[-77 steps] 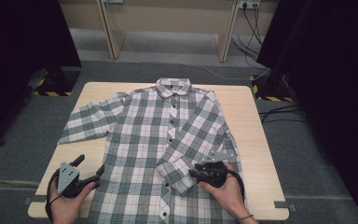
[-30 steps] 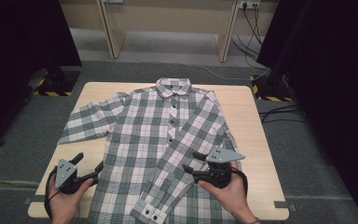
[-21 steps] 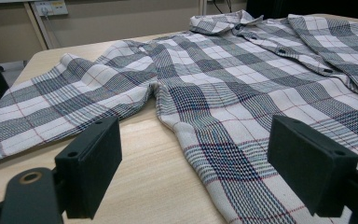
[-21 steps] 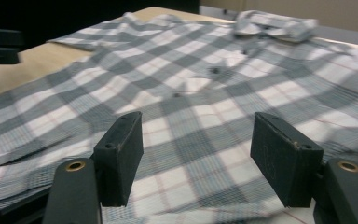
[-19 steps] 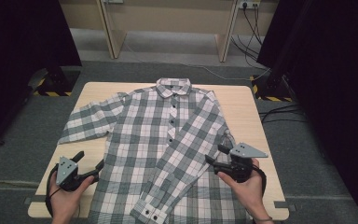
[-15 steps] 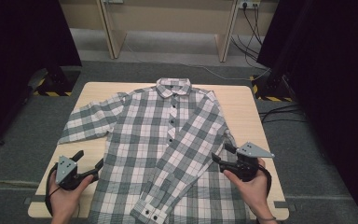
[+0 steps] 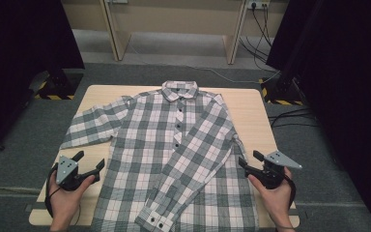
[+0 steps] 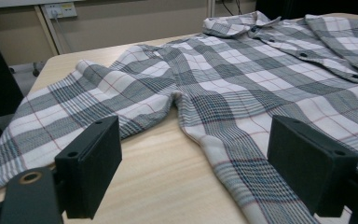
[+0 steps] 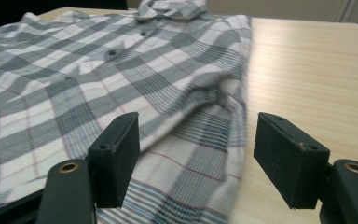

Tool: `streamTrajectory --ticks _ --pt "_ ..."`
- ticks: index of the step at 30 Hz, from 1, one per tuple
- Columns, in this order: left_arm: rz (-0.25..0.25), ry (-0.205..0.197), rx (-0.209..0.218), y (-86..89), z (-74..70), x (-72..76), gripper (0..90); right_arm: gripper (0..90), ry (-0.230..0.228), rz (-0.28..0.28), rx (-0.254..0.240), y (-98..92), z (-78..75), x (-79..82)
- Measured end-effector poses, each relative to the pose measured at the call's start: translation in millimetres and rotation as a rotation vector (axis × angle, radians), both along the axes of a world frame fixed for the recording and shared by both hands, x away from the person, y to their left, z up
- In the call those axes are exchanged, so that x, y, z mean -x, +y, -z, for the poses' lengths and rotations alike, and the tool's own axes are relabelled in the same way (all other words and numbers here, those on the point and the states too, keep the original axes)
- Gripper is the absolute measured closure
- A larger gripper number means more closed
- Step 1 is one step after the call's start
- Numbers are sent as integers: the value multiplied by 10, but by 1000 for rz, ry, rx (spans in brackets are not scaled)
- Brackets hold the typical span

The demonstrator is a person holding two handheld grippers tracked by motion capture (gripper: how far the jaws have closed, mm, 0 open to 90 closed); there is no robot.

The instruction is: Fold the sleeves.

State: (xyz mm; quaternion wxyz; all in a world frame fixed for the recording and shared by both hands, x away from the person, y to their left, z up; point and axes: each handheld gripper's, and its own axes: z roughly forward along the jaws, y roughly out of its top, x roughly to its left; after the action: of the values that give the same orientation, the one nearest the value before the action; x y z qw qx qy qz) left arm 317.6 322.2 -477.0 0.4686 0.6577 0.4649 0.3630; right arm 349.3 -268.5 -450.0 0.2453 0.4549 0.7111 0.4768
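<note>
A pale wooden rectangular table [image 7: 251, 104] stands on grey carpet, and nearly all of its top is taken by a long-sleeved button-up shirt in a grey, white and dark check with thin red lines [image 7: 149, 140]. The shirt lies front up, collar at the far edge, hem at the near edge by the person. The sleeve on the high view's left is spread out flat towards the table's left edge. The other sleeve is folded in across the front and runs on a slant down to the near edge, its buttoned cuff [image 7: 153, 220] lying close to the hem.

The left tool [image 7: 88, 163], a black two-jaw device with a grey three-cornered plate on top, sits low at the table's near left part, just beside the shirt's side edge. In the left gripper view [image 8: 193, 161] its jaws stand wide, with bare table and the shirt's side hem between them, and nothing is held.

The right tool [image 7: 249, 159], of the same build, hangs at the near right part of the table, just beside the shirt's right side. Its jaws have just been opening and now stand wide; in the right gripper view [image 9: 196, 151] the shirt's right edge lies between and below the jaws, with the pads clear of the cloth.
</note>
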Motion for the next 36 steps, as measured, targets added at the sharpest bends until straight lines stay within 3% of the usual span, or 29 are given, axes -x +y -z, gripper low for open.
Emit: streamTrajectory --ticks 6,12,22,28,36 --pt "-8 23 -30 72 -29 -211 172 323 -8 61 -2 -158 94 10" --pt "-44 57 -55 230 -67 -501 173 323 0 82 7 -220 190 21" --pt "-135 171 -81 518 -57 -960 180 331 -25 98 8 -230 224 56" --pt "-166 215 -94 588 -44 -1130 184 334 -54 103 2 -234 222 91" --pt "-209 285 -113 670 43 -1241 186 336 -75 104 -11 -240 224 115"
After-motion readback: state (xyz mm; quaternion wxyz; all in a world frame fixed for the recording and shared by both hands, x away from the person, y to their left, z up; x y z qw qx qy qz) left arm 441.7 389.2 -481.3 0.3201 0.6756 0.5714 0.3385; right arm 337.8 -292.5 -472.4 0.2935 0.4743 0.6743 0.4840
